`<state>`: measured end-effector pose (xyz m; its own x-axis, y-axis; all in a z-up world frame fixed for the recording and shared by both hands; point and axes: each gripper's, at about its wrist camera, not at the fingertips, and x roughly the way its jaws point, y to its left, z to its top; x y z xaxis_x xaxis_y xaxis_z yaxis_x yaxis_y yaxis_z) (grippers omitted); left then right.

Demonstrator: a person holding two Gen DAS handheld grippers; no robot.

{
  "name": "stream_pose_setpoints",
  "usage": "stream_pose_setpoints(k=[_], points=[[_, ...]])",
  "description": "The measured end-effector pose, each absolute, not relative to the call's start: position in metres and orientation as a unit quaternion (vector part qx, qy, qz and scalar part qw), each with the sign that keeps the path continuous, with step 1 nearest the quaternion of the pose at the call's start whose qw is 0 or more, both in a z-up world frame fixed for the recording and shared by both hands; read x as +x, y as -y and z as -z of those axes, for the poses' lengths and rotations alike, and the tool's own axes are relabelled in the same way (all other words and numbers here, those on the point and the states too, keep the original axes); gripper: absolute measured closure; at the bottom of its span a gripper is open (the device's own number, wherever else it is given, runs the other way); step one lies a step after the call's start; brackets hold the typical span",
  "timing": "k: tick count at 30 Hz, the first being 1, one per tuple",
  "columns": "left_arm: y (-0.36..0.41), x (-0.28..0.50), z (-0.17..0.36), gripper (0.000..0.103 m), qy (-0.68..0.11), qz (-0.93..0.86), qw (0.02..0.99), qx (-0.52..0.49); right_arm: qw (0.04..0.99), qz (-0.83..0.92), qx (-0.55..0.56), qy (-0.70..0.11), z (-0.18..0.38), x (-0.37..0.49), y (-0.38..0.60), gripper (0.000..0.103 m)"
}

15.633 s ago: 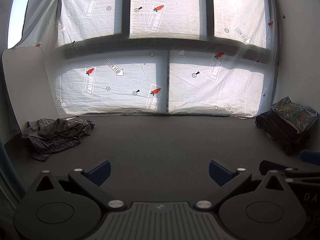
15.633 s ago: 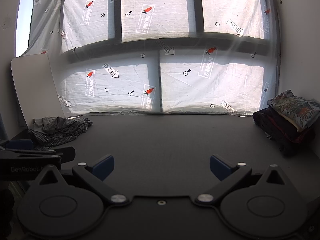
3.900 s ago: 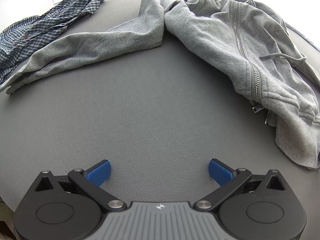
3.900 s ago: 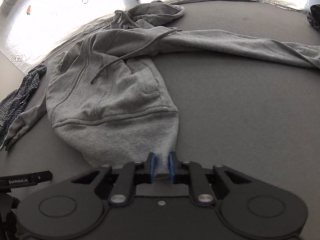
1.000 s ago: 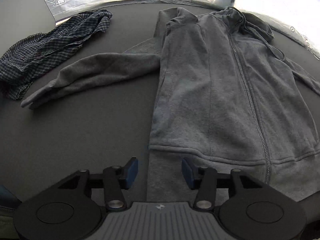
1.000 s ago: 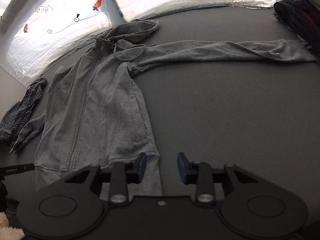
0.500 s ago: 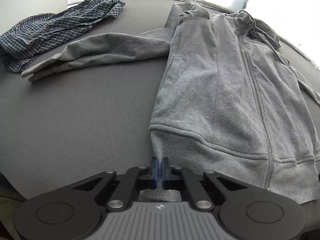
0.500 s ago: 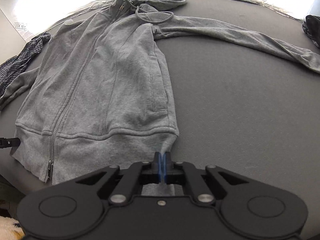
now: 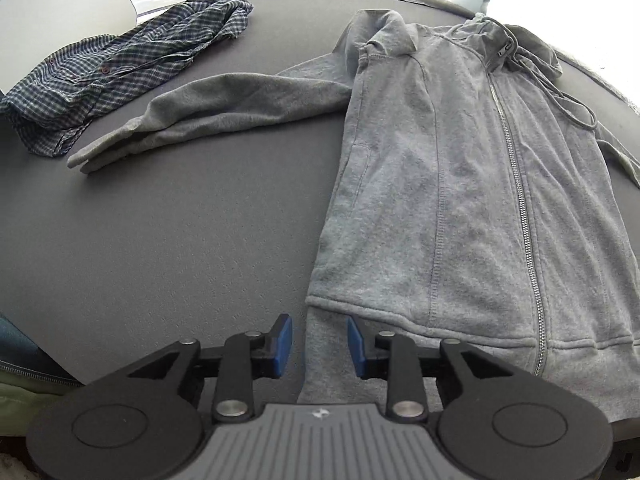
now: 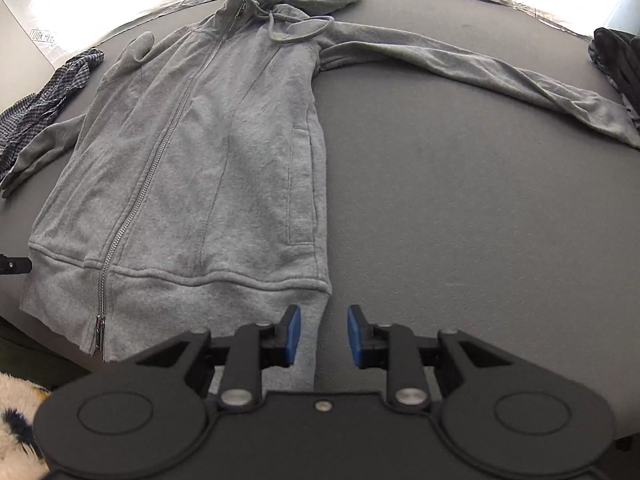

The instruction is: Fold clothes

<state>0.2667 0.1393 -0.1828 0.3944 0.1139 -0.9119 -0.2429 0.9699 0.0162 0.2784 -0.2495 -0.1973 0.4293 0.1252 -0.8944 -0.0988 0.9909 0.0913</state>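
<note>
A grey zip hoodie lies flat and face up on the dark table, zipper shut, hood at the far end. One sleeve stretches to the left, the other sleeve to the right. My left gripper is open at the hem's left corner, with the hem cloth lying between its blue pads. My right gripper is open at the hem's right corner, the cloth's edge by its left pad.
A crumpled blue checked shirt lies at the table's far left. Dark folded clothes sit at the far right edge. The near table edge runs just under the hoodie's hem. Bare table spreads right of the hoodie.
Both grippers were shut on the hem corners half a second ago and have now opened, letting the hoodie go. The garment lies flatter and straighter.
</note>
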Motion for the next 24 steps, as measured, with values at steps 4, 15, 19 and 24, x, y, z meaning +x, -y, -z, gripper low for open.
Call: stream_pose_setpoints(k=[4,15,19,24], points=[[-0.135,0.294,0.165,0.049,-0.508,-0.106,0.853,-0.057,0.863,-0.037,0.040,-0.502,0.190,0.298,0.273,0.041],[-0.070,0.395,0.181,0.016,-0.508,-0.079,0.857,-0.038,0.883,0.065,0.103,-0.453,0.202,0.363,0.344,0.001],[-0.051,0.432,0.198,0.016,-0.520,-0.079,0.851,-0.021,0.885,0.122,0.153,-0.423,0.208,0.385,0.384,0.001],[-0.043,0.477,0.209,0.016,-0.521,-0.097,0.848,-0.012,0.874,0.229,0.210,-0.373,0.215,0.415,0.455,0.011]])
